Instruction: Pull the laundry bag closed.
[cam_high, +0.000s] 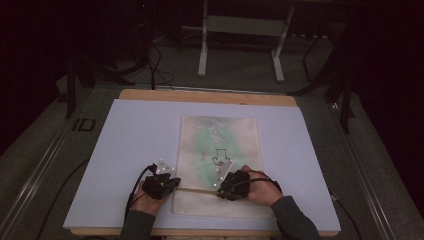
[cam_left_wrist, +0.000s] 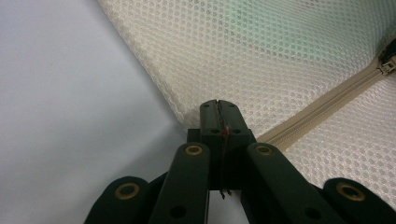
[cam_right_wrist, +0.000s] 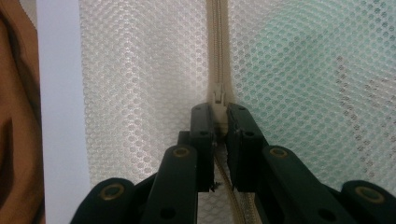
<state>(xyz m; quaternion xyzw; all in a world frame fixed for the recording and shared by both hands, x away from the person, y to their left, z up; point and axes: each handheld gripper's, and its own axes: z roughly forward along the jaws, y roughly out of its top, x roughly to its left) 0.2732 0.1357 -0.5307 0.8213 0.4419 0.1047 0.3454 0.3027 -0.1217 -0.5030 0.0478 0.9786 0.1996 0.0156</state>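
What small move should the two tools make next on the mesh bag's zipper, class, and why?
Probably the right tool should draw the zipper pull along the zipper while the left tool holds steady. The right tool's jaws are shut on the pull, and the left tool's jaws are shut at the mesh bag's edge near the zipper's end, which would brace the bag.

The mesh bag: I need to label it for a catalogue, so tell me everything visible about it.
The mesh bag is a flat, cream, honeycomb-net pouch lying on the pale blue mat, something green showing through it. A cream zipper crosses its near end. The left hand-held gripper is shut on the bag's corner by the zipper's end; the right hand-held gripper is shut on the zipper's slider.
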